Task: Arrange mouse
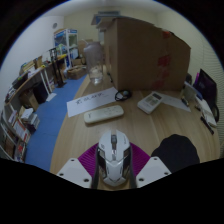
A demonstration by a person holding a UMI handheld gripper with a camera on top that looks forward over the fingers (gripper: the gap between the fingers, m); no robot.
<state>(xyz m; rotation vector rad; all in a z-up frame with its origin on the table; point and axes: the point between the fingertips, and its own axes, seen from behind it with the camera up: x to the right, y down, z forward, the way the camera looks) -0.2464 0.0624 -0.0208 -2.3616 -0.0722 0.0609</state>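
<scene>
A white mouse (113,153) is seen gripped between the jaws of the gripper (113,168), purple pads pressed on both its sides, held just above the wooden surface (70,135). Further ahead, a white keyboard (103,116) and a big cardboard box (145,55) can be made out.

mouse (113,156) between tongs (113,170), keyboard (103,116) ahead, box (145,55) beyond

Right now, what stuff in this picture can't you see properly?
Gripper view:
- Mouse: its sides are covered by the gripper fingers, so whether they press on it is unclear.
- Dark mouse mat: cut off by the view's edge.
- White device on the table: too small to identify.
- Behind the cardboard box: hidden.
- Shelf contents: too small.
</scene>
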